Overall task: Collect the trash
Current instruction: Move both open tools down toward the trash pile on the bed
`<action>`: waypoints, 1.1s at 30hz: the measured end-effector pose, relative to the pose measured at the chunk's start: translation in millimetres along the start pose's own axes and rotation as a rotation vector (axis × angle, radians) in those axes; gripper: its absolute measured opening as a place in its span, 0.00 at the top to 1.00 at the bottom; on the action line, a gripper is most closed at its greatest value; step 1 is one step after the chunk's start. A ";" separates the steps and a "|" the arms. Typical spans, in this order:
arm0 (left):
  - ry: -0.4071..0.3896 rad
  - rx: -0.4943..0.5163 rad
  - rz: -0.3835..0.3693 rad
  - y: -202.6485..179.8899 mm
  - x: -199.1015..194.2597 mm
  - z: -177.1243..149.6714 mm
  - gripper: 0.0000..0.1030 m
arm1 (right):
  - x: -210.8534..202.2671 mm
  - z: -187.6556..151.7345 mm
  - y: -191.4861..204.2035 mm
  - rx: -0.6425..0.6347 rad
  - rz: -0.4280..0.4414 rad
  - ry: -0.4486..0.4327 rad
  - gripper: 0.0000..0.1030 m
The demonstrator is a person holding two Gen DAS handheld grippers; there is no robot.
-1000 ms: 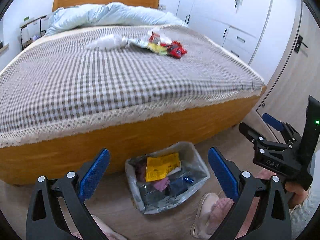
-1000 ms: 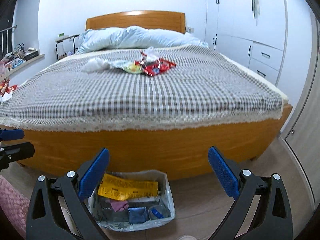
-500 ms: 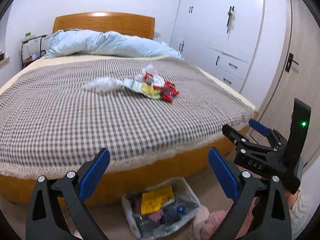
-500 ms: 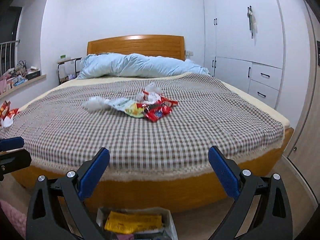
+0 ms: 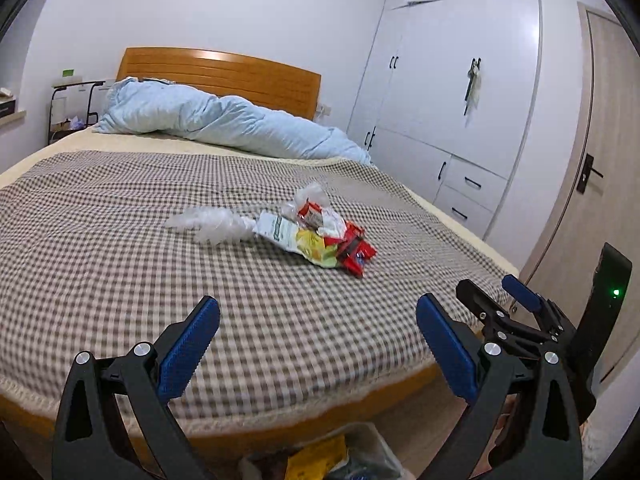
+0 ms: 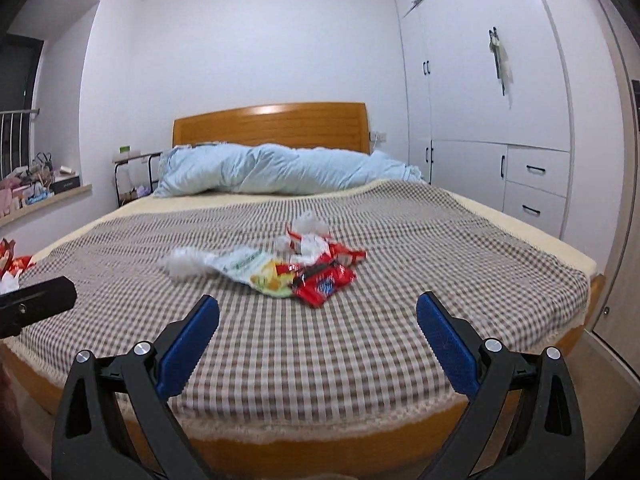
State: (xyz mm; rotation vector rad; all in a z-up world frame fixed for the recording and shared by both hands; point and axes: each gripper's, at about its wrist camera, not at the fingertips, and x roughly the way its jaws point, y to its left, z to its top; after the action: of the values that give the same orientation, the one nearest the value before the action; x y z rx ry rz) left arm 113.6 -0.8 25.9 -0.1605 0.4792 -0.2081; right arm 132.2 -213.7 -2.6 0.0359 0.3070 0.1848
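A heap of trash lies mid-bed on the checked bedspread (image 5: 120, 264): red snack wrappers (image 5: 354, 250) (image 6: 324, 280), a white and yellow-green packet (image 5: 296, 236) (image 6: 256, 270), and crumpled clear plastic (image 5: 212, 226) (image 6: 184, 264). My left gripper (image 5: 318, 344) hovers open over the bed's foot, well short of the heap. My right gripper (image 6: 318, 344) is open too, empty, facing the heap from the foot end; it also shows at the right of the left wrist view (image 5: 498, 292). A trash bag (image 5: 320, 458) with a yellow wrapper sits on the floor below the bed edge.
A light blue duvet (image 6: 280, 172) is bunched by the wooden headboard (image 6: 272, 124). White wardrobes (image 6: 500, 120) line the right wall beside a door (image 5: 592, 184). A cluttered sill (image 6: 36, 192) and more red wrappers (image 6: 12, 264) are at the left.
Both grippers have risen from floor level to above the bed's foot. The trash bag has dropped to the bottom edge of the left view and out of the right view. Both stay open.
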 end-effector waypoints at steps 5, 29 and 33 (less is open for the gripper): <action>-0.027 -0.018 0.015 8.4 16.2 9.9 0.08 | 15.5 9.7 3.1 0.009 -0.006 -0.023 0.08; -0.151 -0.086 0.090 55.6 55.4 50.6 0.08 | 92.3 35.9 -0.1 0.075 -0.027 -0.040 0.08; -0.159 -0.107 0.092 64.3 67.0 56.0 0.08 | 103.7 39.2 1.6 0.066 -0.035 -0.047 0.08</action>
State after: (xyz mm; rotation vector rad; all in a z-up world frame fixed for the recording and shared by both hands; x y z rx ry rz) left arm 208.5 51.3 32.6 -0.2569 0.3387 -0.0787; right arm 240.9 -193.0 4.0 0.0996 0.2667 0.1392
